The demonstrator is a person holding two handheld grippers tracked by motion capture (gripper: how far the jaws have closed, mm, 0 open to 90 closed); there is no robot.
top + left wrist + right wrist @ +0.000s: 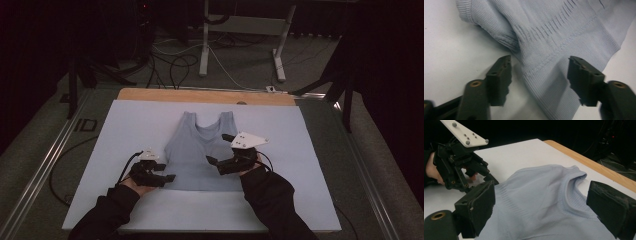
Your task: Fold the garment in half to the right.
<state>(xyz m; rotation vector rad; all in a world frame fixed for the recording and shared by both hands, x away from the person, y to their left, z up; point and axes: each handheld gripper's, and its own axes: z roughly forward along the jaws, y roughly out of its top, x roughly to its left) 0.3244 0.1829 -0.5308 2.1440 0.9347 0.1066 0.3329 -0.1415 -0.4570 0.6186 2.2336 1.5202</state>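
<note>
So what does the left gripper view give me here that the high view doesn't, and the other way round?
Left gripper view: the top's ribbed knit and stitched hem up close, the hem corner lying between the left gripper's open jaws, pads not pressing it. High view: the whole top flat on the white board, both forearms, the right gripper over the top, floor cables. Shared: top, board, left gripper.
</note>
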